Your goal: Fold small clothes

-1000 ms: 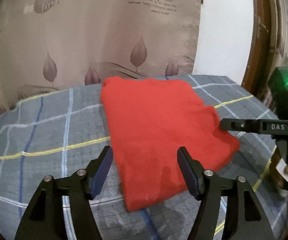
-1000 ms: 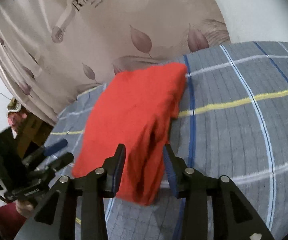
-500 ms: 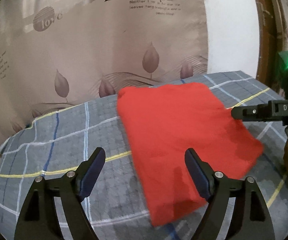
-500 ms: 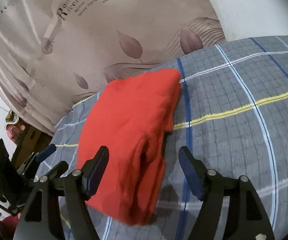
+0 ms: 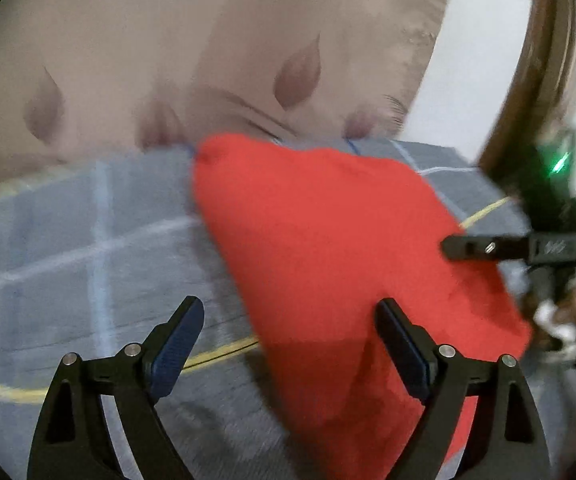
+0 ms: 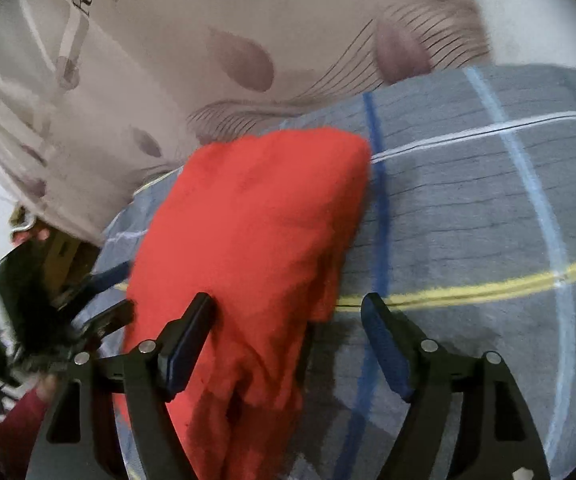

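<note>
Both grippers' jaws have just been opening — the right gripper [image 6: 288, 346], clamped on the cloth's [image 6: 256, 216] fold a second ago, has let go, and the left gripper [image 5: 289, 346] has spread wider. Both now stand released; cloth edge lies between each pair, unpressed. The red cloth rests folded on the checked sheet [image 6: 467, 208], curtain [image 6: 248, 20] behind. The views have shifted, so both hands have moved. My guess: this fold is laid, and a new grasp comes next. No containers in view.
</note>
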A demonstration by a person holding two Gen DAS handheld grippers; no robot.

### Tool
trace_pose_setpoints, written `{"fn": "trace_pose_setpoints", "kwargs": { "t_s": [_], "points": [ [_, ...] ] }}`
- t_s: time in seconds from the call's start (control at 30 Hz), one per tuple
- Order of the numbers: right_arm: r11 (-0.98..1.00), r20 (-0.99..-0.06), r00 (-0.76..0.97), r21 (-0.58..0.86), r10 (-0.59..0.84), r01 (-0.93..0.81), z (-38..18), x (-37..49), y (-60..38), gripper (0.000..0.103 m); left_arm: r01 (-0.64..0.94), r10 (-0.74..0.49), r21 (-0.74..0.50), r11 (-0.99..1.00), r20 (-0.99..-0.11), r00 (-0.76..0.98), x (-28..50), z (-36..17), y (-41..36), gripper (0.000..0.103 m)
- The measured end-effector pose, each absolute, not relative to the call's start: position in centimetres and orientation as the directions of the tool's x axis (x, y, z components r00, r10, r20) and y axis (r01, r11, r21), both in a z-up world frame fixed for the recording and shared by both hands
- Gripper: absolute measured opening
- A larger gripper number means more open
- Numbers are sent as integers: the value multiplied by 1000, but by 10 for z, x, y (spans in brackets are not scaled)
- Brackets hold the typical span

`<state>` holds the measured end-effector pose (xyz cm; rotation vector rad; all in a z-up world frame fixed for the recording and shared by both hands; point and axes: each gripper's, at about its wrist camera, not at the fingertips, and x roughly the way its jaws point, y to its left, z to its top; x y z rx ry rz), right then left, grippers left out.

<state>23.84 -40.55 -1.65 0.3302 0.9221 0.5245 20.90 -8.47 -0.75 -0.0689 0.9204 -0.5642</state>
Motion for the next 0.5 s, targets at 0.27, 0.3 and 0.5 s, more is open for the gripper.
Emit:
{"fn": "trace_pose_setpoints", "kwargs": {
  "t_s": [0.27,0.3,0.5],
  "points": [
    [740,-631,387,556,672,-378,-23,255,-382,73,423,-800,-683,596,-552,236,260,-39,-76,88],
    [727,-617,384,578,686,-370,-25,255,-381,67,427,-794,-675,602,-561,233,261,-39,-81,87],
    [715,-622,353,620,699,-323,-34,246,-364,28,390,-722,-616,684,-648,243,252,-35,-91,40]
  ]
}}
